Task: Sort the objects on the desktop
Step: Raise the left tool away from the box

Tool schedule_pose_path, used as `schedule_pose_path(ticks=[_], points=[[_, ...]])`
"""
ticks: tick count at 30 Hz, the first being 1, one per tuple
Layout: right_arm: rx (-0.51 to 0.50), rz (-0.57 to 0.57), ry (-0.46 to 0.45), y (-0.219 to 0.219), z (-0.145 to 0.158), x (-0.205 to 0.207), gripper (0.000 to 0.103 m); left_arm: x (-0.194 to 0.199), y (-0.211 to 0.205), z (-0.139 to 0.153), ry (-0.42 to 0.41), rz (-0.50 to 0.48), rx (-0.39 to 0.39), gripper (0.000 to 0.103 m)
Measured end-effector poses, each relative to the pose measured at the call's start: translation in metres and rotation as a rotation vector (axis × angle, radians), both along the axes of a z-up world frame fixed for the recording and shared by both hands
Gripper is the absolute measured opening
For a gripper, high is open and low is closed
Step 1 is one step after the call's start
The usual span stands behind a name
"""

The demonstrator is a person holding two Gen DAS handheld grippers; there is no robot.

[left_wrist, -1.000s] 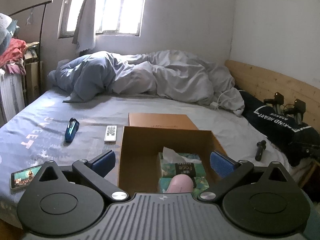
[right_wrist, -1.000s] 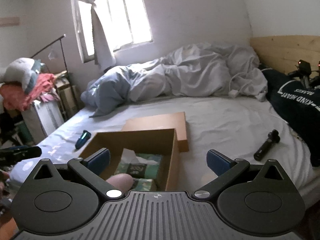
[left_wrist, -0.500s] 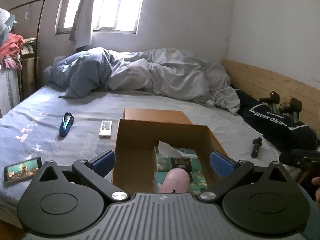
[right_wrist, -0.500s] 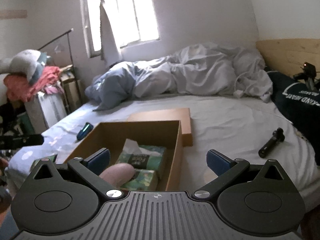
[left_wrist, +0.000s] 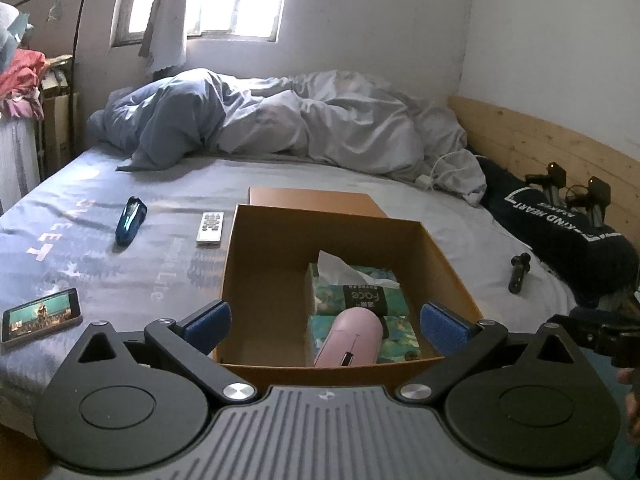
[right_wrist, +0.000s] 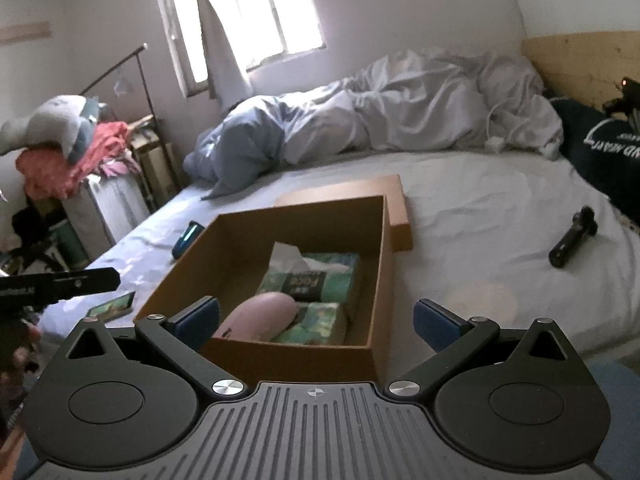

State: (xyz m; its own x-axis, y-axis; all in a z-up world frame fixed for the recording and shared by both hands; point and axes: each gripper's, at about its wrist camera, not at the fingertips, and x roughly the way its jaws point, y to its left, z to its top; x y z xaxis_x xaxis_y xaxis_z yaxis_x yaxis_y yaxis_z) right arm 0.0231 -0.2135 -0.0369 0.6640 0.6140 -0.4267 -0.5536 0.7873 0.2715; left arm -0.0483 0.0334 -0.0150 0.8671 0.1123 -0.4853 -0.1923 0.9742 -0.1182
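both the left gripper (left_wrist: 324, 322) and right gripper (right_wrist: 316, 320) gape wide with nothing in them. the brown cardboard box (left_wrist: 448, 256) already holds a green tissue pack (left_wrist: 356, 292) and pink rounded mouse (left_wrist: 350, 342). the white remote (left_wrist: 210, 228), blue oblong gadget (left_wrist: 130, 220), lit smartphone (left_wrist: 40, 316) and black cylinder (left_wrist: 518, 272) are left on the bed.

One box (left_wrist: 256, 280), two tissue packs (left_wrist: 360, 292) (stacked), one phone (left_wrist: 40, 314), one remote (left_wrist: 211, 228).

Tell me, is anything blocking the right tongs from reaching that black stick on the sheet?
Nothing visible does. The right tongs are open and empty, and the black stick lies alone on bare white sheet ahead and to their right. The cardboard box sits to the left, off that path.
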Motion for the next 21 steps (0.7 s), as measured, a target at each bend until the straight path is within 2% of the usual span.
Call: schedule_pose_path(ticks=[21], points=[[-0.004,-0.008,0.005,-0.0049,0.0011,0.0085,0.103,0.0027,0.0038,0.0009,0.004,0.009,-0.001,0.103]])
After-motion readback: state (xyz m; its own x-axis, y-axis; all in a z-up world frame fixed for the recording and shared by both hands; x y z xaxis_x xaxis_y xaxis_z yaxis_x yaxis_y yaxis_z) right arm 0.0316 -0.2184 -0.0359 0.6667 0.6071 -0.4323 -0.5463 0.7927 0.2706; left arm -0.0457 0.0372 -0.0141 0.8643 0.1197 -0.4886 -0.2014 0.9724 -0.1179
